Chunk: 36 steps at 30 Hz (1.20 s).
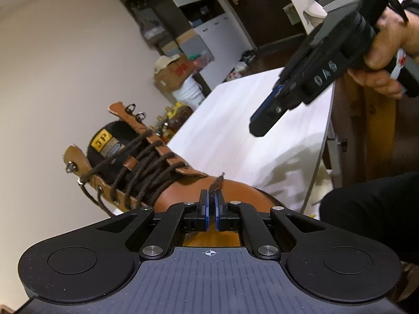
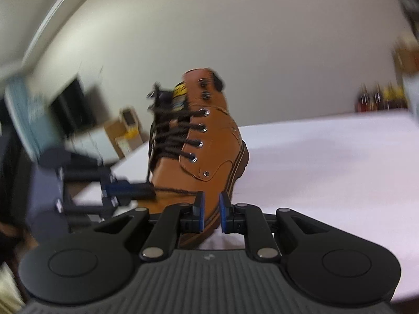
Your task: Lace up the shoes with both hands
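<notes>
Left hand-held gripper [image 1: 211,201]: pinched tight on the dark lace end [image 1: 217,183], right over the toe.
Right hand-held gripper [image 2: 211,205]: parted, nothing between the pads.
Boot [image 2: 207,141]: tan, standing on the white tabletop [image 2: 327,162], lacing [image 1: 141,164] partway up.

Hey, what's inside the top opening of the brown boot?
Inside the boot, a black tongue with a yellow label shows, crossed by the dark lace. Deeper inside is too dark to see.
</notes>
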Motion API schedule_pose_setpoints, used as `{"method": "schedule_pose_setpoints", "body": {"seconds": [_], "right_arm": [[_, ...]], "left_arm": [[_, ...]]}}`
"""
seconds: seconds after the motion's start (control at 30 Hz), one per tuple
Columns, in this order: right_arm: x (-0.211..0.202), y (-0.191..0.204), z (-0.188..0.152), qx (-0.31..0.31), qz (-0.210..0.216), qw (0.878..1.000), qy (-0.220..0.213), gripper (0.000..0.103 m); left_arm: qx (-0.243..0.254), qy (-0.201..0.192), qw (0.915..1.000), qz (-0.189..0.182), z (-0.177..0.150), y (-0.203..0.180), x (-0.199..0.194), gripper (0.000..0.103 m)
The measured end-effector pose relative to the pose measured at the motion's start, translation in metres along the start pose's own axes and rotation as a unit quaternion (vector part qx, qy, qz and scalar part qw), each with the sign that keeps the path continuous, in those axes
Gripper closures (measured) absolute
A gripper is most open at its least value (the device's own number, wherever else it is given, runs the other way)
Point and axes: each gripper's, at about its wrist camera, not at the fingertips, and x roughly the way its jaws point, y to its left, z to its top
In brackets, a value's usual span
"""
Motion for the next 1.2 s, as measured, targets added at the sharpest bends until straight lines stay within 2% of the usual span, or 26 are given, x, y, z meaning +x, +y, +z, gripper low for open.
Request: {"method": "schedule_pose_setpoints", "body": {"seconds": [0.1,0.17,0.37,0.53,1.2], "right_arm": [[0.008,0.009,0.003,-0.058,-0.018,0.998,0.01,0.088],[0.013,0.011,0.004,-0.075,-0.022,0.997,0.018,0.088],[0.021,0.014,0.007,-0.079,-0.029,0.996,0.026,0.088],[0.022,0.016,0.01,-0.08,-0.036,0.996,0.028,0.088],[0.029,0.017,0.007,-0.081,-0.032,0.995,0.047,0.088]], "left_arm": [[-0.008,0.01,0.9999,-0.002,0.003,0.001,0.001,0.099],[-0.019,0.017,0.9997,0.002,0.005,0.003,0.002,0.099],[-0.074,0.029,0.9963,0.032,0.011,0.012,0.002,0.099],[-0.107,0.034,0.9928,0.042,0.014,0.012,0.002,0.099],[-0.119,0.041,0.9917,0.028,0.013,0.011,0.013,0.099]]}}
